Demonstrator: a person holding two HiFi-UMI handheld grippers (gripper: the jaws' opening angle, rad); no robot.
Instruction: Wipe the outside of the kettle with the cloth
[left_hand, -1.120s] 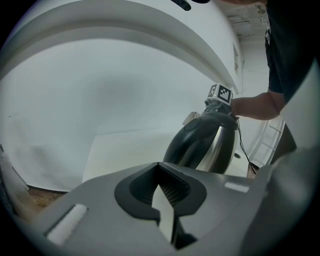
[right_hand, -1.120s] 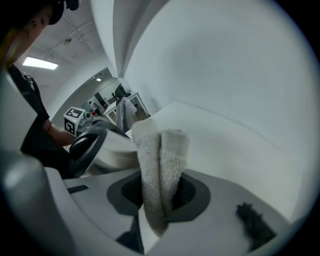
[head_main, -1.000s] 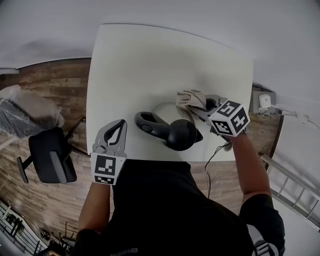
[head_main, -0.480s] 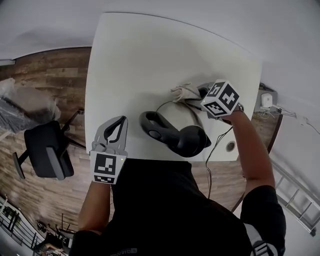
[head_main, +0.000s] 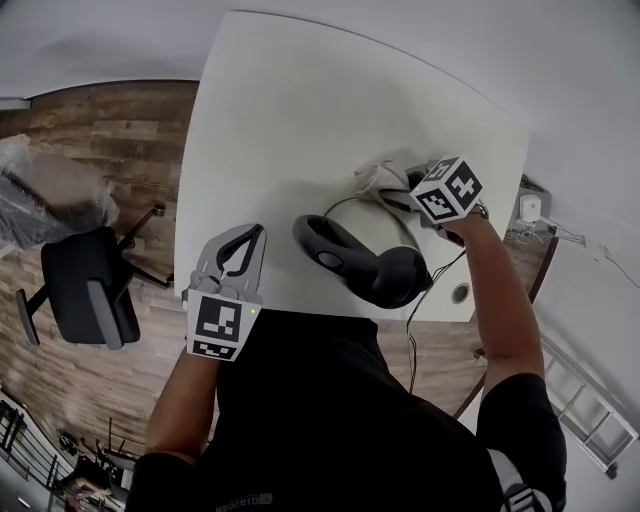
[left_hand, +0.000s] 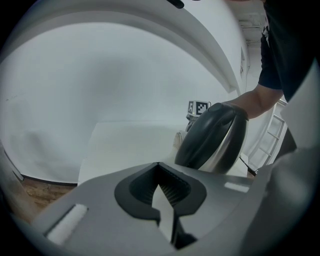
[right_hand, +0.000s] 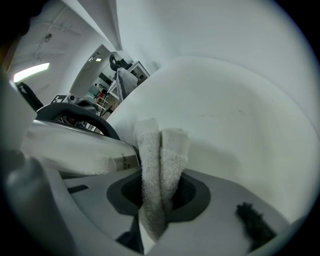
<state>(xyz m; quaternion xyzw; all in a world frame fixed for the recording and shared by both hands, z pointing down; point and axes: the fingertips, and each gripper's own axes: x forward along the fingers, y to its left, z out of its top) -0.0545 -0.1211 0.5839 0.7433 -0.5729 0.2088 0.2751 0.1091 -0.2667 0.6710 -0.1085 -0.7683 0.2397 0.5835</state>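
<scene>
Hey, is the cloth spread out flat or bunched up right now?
Bunched up: the cloth stands in two folds, pinched in the right tongs beside the kettle.

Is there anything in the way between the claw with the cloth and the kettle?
No, nothing I can see. The right claw is shut on the cloth. The cloth sits right beside the shiny side of the kettle, with no other thing between them.
</scene>
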